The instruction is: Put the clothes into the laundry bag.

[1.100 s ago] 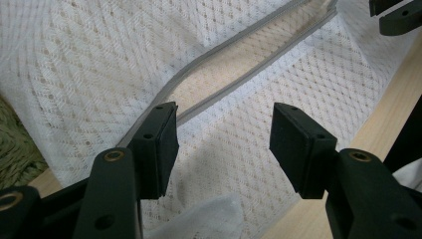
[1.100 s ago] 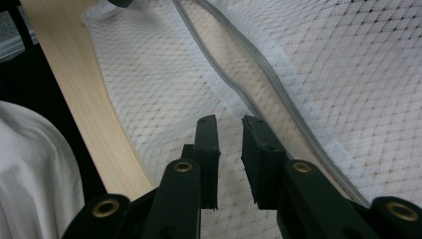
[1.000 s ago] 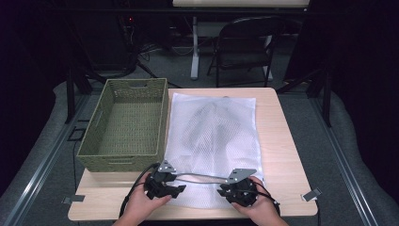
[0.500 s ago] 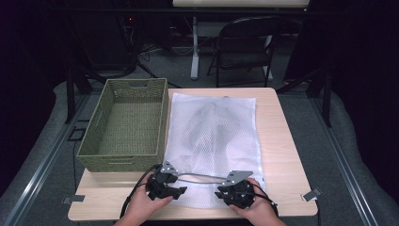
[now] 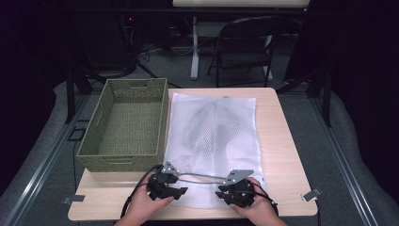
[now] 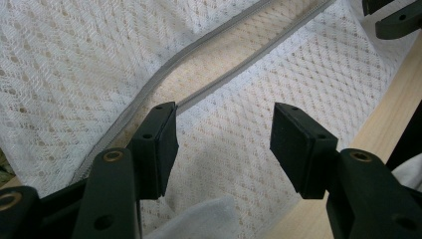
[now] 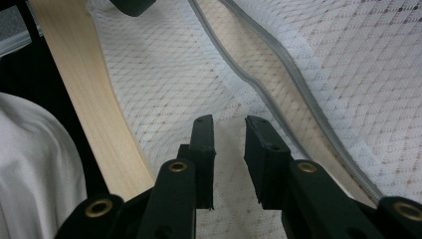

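On the wooden table [image 5: 277, 141], an unlabelled white mesh bag [image 5: 214, 136], zipper [image 6: 209, 55] open.

Black left gripper [image 6: 224, 144], brass rivets, square pads, grey three-cornered plates

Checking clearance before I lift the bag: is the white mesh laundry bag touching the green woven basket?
Cannot tell. In the high view the white mesh laundry bag runs right beside the green woven basket, but no gap or contact shows plainly.
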`<state>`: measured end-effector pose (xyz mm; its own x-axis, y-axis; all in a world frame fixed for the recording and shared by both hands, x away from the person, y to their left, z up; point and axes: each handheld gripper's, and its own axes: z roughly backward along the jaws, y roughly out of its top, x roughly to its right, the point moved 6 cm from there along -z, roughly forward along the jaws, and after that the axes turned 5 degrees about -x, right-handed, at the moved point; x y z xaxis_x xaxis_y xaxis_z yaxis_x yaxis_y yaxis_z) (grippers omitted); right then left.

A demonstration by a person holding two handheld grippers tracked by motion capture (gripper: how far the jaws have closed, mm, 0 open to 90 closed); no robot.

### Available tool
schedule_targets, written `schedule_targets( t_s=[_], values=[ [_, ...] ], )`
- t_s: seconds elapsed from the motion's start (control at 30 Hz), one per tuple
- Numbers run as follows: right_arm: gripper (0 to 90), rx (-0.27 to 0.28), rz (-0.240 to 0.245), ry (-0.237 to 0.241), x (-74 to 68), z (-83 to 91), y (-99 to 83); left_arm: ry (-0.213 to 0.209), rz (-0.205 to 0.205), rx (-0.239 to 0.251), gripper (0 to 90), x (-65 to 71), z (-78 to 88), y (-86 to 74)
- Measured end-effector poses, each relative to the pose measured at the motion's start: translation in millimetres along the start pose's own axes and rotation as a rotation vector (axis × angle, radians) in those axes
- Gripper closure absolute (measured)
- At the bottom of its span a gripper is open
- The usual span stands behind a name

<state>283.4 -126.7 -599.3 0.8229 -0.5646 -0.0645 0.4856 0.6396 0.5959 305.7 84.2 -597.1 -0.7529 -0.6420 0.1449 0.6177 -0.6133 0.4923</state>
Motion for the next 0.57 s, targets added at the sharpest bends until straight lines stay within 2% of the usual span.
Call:
schedule_targets(
  t_s=[0.57],
  values=[
    [70.6,0.000,-0.001,0.004,1.1,-0.3,-1.3,0.003,0.006,0.006,43.8,-2.3,-0.4,1.4]
  ],
)
